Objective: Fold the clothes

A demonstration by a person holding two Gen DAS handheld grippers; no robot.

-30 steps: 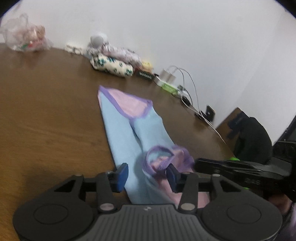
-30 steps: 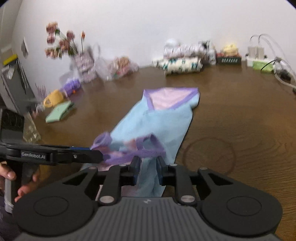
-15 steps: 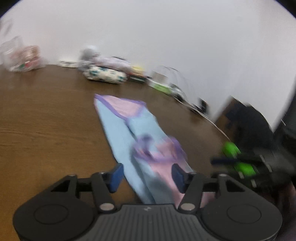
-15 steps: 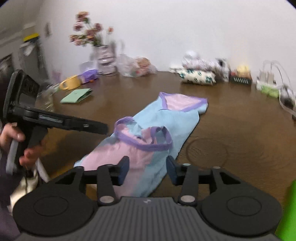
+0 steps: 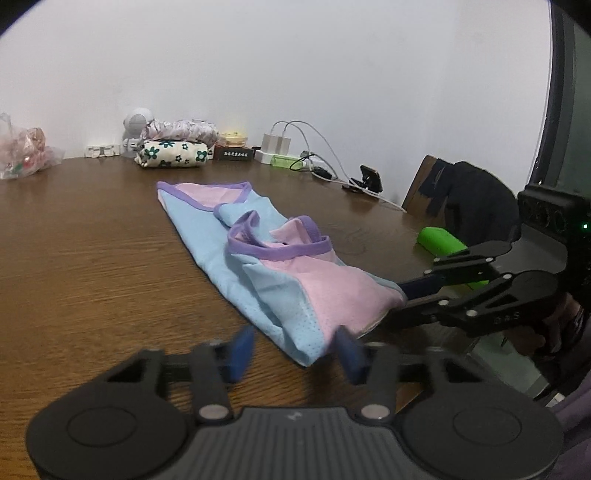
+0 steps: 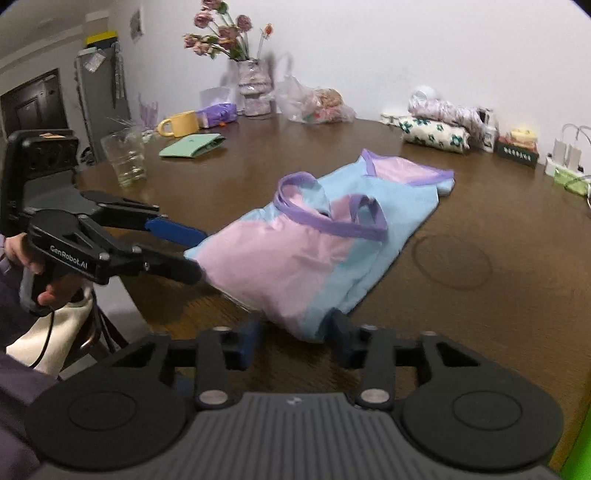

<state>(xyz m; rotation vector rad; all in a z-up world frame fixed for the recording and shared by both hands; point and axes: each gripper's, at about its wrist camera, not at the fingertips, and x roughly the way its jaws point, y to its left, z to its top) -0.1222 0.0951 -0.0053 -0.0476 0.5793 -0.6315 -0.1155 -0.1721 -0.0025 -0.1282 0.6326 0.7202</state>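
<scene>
Left tool [image 5: 293, 349] and right tool [image 6: 293, 341] (both hand-held) low, jaws spread wide.

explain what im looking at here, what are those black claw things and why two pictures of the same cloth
Those are two hand-held grippers, each squeezed by a person, each carrying a fisheye camera looking along its two fingers. One picture comes from the left gripper, the other from the right gripper, so each also sees the other from the side. On the brown table lies a blue and pink garment with purple trim, partly folded. Both grippers stand open at its near end, holding nothing. Farther back sit folded clothes, a glass, a yellow mug and flowers.
</scene>
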